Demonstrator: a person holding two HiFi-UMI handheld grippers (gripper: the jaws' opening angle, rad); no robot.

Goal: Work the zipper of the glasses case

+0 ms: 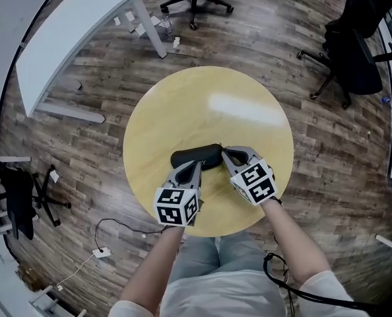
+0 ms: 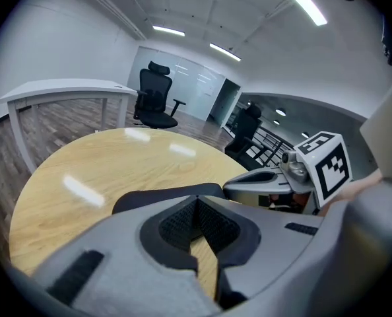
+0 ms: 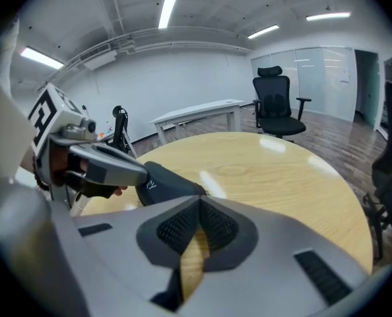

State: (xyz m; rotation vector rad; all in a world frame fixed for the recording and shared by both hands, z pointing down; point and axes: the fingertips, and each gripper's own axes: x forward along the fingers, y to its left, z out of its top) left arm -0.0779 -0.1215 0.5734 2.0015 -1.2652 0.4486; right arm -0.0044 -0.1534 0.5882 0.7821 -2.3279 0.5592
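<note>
Left gripper (image 1: 198,163) and right gripper (image 1: 226,152) slant inward to the glasses case (image 1: 195,156), fingers (image 2: 177,228) of each pressed together.

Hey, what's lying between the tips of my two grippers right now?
The right end of the black glasses case. In the head view, the left gripper reaches its near side and the right gripper its end.

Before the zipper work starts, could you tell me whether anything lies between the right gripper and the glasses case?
Nothing visible does: the right gripper, jaws together, sits close by one end of the glasses case, with only bare table showing there.
</note>
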